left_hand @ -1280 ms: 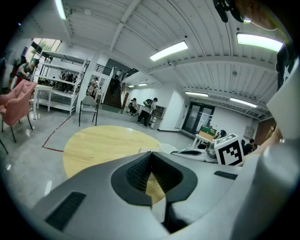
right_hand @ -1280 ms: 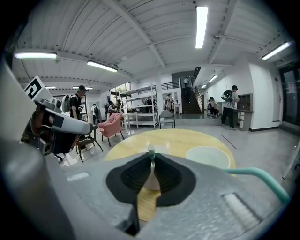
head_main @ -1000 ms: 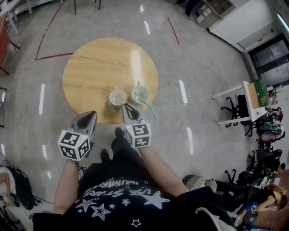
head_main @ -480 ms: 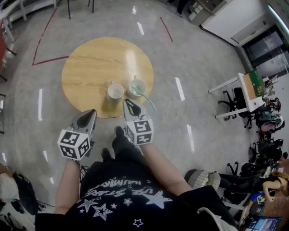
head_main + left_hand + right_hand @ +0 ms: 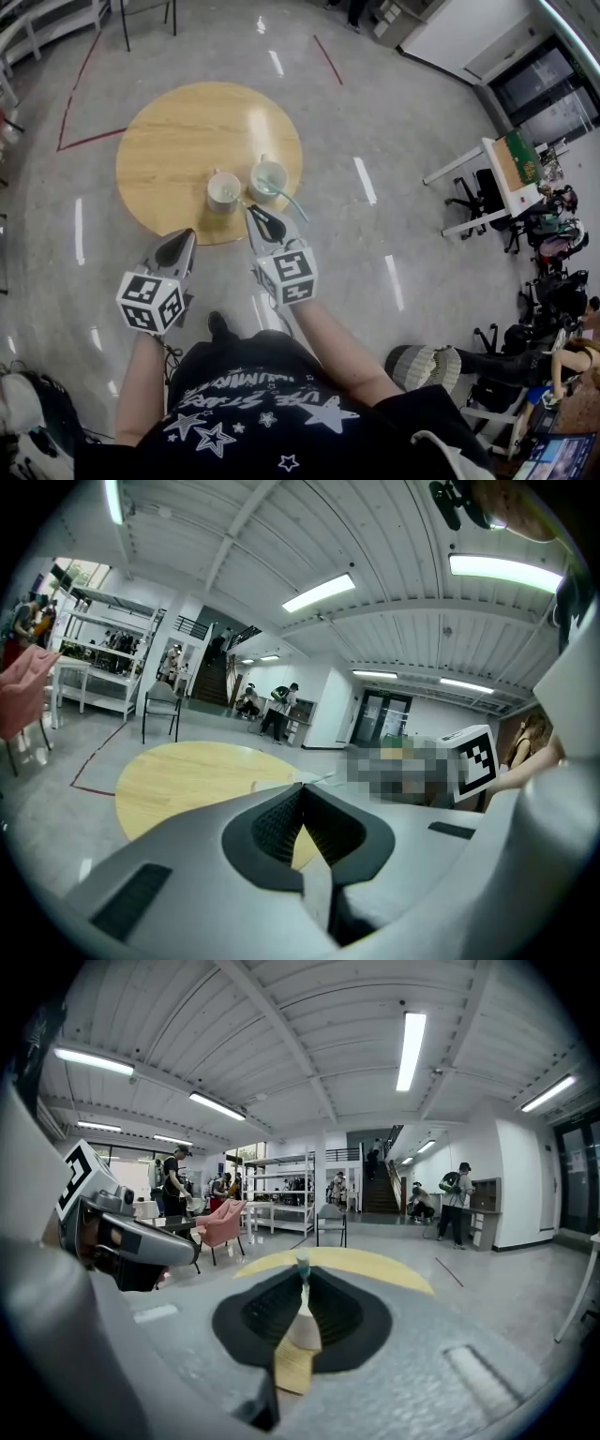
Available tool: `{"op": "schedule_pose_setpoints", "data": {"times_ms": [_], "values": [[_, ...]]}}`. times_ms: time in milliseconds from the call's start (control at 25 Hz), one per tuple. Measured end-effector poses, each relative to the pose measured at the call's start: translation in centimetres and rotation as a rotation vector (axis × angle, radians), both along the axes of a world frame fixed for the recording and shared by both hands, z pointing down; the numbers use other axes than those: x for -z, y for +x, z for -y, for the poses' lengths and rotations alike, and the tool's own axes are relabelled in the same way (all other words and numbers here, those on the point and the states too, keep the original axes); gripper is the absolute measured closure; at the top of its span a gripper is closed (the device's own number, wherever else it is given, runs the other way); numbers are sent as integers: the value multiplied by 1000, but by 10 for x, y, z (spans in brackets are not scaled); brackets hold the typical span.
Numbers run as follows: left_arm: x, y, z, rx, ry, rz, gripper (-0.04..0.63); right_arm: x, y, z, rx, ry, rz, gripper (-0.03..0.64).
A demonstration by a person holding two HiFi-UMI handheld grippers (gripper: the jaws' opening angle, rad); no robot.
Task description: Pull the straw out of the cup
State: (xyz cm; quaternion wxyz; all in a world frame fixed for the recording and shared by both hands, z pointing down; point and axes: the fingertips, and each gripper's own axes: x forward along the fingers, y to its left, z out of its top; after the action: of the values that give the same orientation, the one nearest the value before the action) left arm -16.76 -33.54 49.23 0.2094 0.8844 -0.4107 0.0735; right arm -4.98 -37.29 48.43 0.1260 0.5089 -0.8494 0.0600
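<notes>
Two pale cups stand near the front edge of the round wooden table [image 5: 169,141]. The right cup [image 5: 267,178] holds a green straw [image 5: 292,204] that leans out to the right. The left cup [image 5: 223,191] stands beside it. My right gripper [image 5: 251,212] hovers shut just in front of the cups, short of the straw, with nothing in it. In the right gripper view, a white cup [image 5: 302,1324] shows through the slot under the closed tips [image 5: 302,1274]. My left gripper [image 5: 178,242] is shut and empty at the table's front edge, left of the cups.
The table stands on a glossy grey floor with red tape lines [image 5: 80,141]. White desks and office chairs [image 5: 487,187] are off to the right. People, shelves and a pink chair [image 5: 220,1222] are far back in the room.
Both grippers have lifted slightly. The head view has shifted, so the table and cups sit further left. The straw still leans in the right cup.
</notes>
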Motion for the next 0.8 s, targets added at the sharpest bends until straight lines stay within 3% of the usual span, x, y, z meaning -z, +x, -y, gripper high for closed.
{"op": "schedule_pose_setpoints", "data": {"times_ms": [800], "values": [[19,53,-87,54,18,36,589,22,48,-91,48,17,74,595]]}}
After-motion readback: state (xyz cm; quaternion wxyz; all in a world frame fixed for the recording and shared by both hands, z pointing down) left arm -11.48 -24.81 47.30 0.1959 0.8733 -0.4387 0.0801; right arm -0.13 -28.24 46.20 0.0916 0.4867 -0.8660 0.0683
